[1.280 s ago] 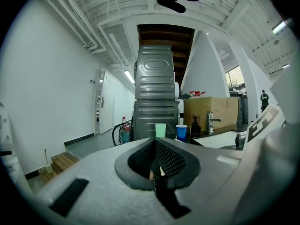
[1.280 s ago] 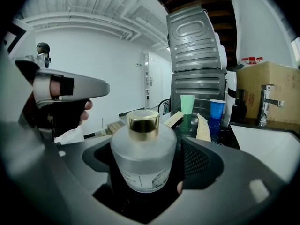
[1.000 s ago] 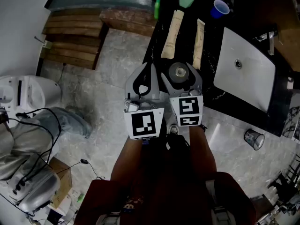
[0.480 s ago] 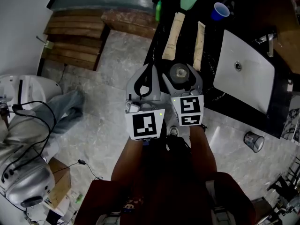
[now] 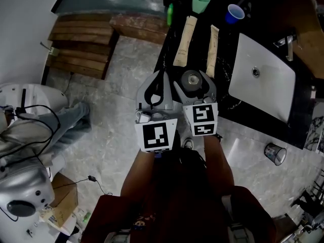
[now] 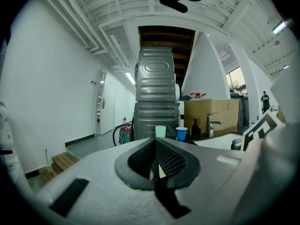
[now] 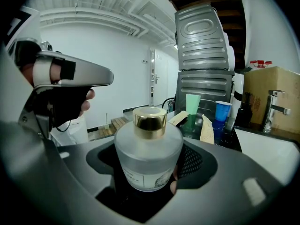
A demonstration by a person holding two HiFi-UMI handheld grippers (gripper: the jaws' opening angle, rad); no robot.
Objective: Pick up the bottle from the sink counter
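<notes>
Bottle (image 7: 149,156) stands upright, long axis vertical, gold cap up, clamped in right gripper (image 5: 192,78) at the near edge of black counter (image 5: 227,47); can't tell if it's lifted. Grey marble floor (image 5: 116,110) is open on the left, wooden steps (image 5: 81,39) beyond. White sink (image 5: 268,80) is right, apart. Two beige tubes (image 5: 183,39) lie ahead, green cup (image 5: 201,0) and blue cup (image 5: 235,13) past them. Left gripper (image 5: 158,87): jaws together, empty.

Grey marble floor (image 5: 116,130), wooden steps (image 5: 76,49), white walls (image 6: 56,93) — ribbed ceiling (image 6: 108,8), strip light (image 6: 130,78)
</notes>
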